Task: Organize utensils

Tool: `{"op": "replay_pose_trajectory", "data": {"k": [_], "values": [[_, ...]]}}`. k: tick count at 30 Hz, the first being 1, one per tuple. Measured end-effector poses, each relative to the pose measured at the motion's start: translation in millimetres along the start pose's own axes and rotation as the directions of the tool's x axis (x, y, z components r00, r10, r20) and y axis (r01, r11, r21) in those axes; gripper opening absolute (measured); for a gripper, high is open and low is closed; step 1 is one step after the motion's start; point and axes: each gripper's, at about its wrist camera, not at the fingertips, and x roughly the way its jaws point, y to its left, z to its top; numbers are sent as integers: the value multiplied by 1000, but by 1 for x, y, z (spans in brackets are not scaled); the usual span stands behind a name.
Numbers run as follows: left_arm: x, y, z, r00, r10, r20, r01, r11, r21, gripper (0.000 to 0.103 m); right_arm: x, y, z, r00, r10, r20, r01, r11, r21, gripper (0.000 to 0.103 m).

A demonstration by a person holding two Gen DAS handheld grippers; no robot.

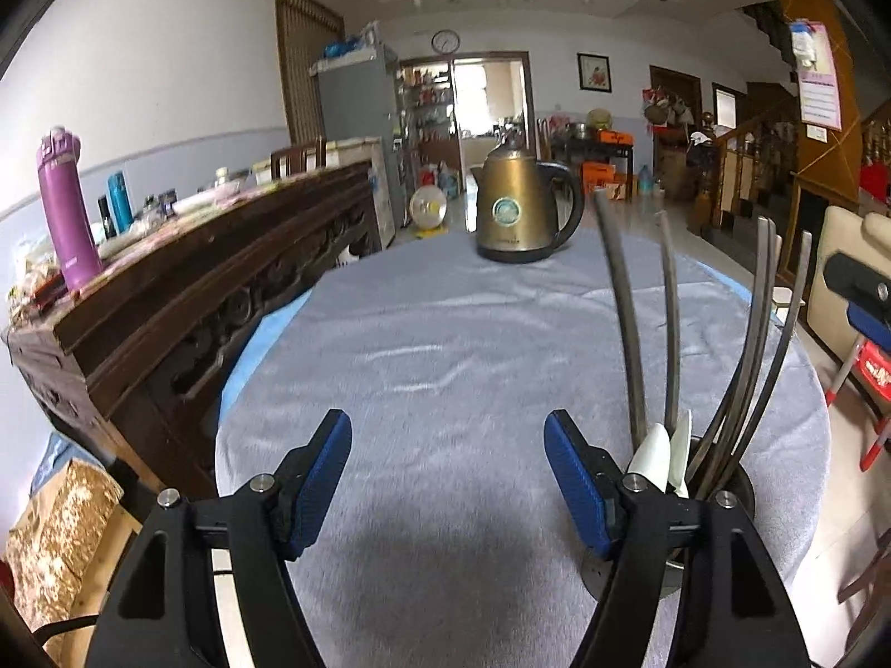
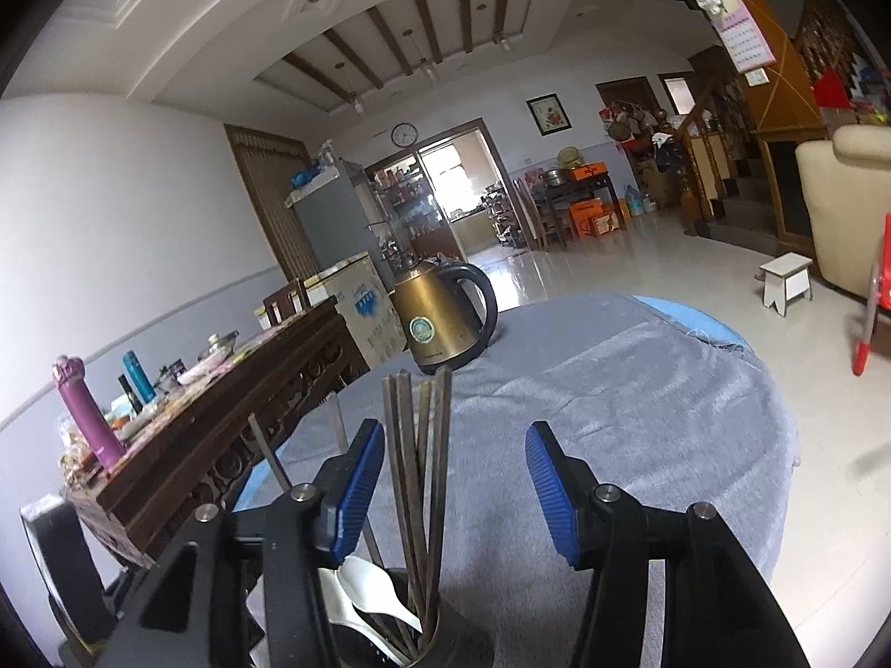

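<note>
Chopsticks and white spoons stand in the holder at the counter's near edge, both grippers' jaws open and empty; a careless withdrawal could topple the holder.

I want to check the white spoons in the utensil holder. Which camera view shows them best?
The right wrist view: the white spoons lie in the open top of the holder, beside the chopsticks. The left wrist view shows only two white tips, mostly hidden behind the left claw.
</note>
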Motion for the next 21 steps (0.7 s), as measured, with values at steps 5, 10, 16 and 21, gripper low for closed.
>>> {"op": "replay_pose_trajectory", "data": {"k": [5, 10, 16, 21], "values": [[3, 10, 4, 999, -7, -48, 6, 1000, -19, 73, -3, 7, -5, 1000, -11, -24, 10, 999, -33, 56], [-2, 13, 6, 996, -21, -86, 19, 999, -30, 75, -9, 11, -12, 998, -27, -55, 23, 997, -76, 60], [-14, 11, 12, 994, -35, -105, 33, 999, -27, 80, -25, 19, -19, 996, -53, -69, 42, 988, -148, 66], [-32, 11, 20, 992, -45, -115, 43, 999, -21, 84, -40, 22, -17, 996, -61, -67, 50, 986, -159, 72]]}}
